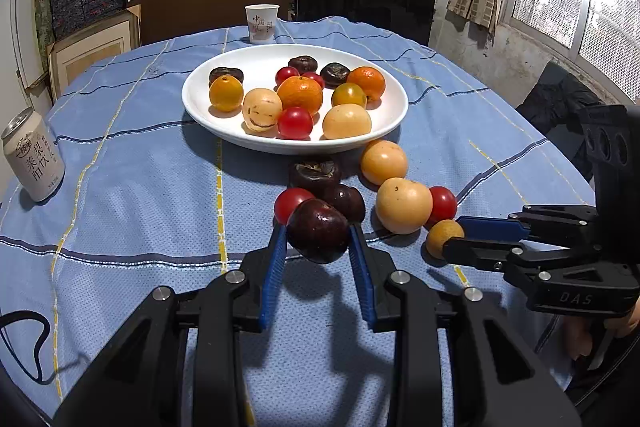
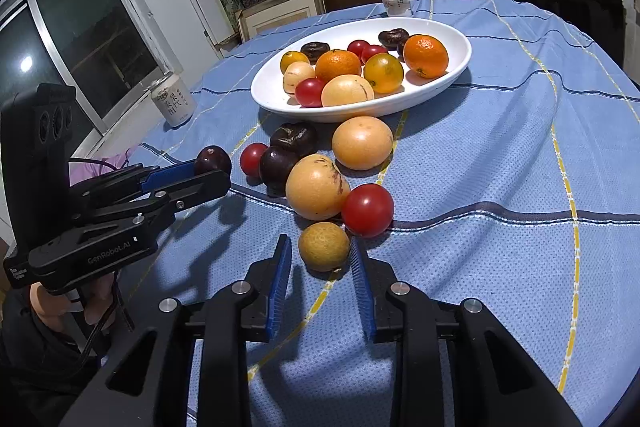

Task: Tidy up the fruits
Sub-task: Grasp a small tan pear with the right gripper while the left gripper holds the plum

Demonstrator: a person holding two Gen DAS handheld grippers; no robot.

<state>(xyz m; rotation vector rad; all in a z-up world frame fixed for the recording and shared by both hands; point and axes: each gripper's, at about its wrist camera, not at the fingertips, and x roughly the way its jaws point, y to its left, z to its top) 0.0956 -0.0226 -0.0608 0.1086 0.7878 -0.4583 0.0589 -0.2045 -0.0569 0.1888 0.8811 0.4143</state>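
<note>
My left gripper (image 1: 318,227) is shut on a dark plum (image 1: 318,235), which hangs a little above the blue cloth; the right wrist view shows that plum (image 2: 213,159) at the left gripper's tips (image 2: 216,173). My right gripper (image 2: 322,247) is shut on a small yellow-brown fruit (image 2: 324,247) that rests on the cloth. Just beyond it lie two pale orange fruits (image 2: 316,187) (image 2: 362,143), two red tomatoes (image 2: 368,209) (image 2: 253,158) and two dark fruits (image 2: 294,139). Farther back, the white plate (image 1: 192,99) holds several oranges, tomatoes and dark fruits.
A drink can (image 1: 34,155) stands at the table's left edge. A paper cup (image 1: 261,23) sits behind the plate. A black cable (image 1: 36,347) loops at the near left. A person's hand (image 2: 48,303) holds the left gripper. Shelves and a window lie beyond.
</note>
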